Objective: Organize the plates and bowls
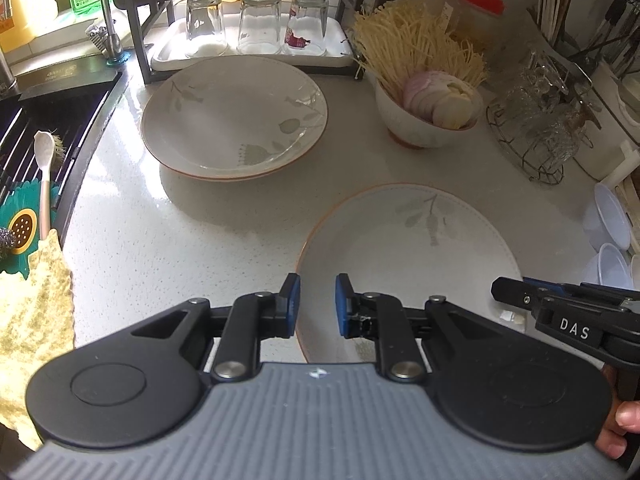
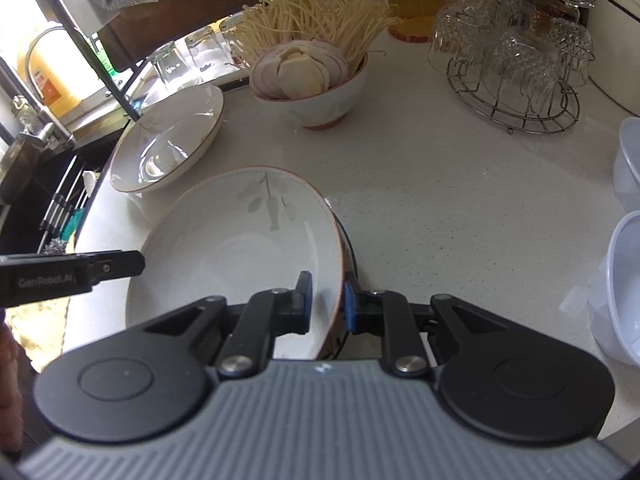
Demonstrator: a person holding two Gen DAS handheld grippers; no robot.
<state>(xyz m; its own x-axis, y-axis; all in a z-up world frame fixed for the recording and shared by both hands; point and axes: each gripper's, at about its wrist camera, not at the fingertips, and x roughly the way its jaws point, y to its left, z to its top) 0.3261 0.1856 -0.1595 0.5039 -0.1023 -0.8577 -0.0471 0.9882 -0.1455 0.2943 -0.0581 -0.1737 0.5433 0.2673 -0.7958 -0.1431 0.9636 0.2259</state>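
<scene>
A white leaf-patterned plate [image 1: 408,256] lies near me on the pale counter; it also shows in the right wrist view [image 2: 240,248], tilted up at its right side. My right gripper [image 2: 327,304] is shut on that plate's rim, one finger inside and one outside; it shows at the plate's right in the left wrist view [image 1: 508,292]. My left gripper [image 1: 317,304] is open and empty, its fingers straddling the plate's near left edge from above. Two more such plates [image 1: 234,116] sit stacked farther back; they also show in the right wrist view [image 2: 168,140].
A bowl of enoki mushrooms and sliced onion [image 1: 432,112] stands behind the plates. Three upturned glasses on a tray [image 1: 256,24] stand at the back. A wire rack of crystal glasses [image 2: 516,64] and clear plastic tubs [image 2: 624,288] are right. The sink [image 1: 48,120] is left.
</scene>
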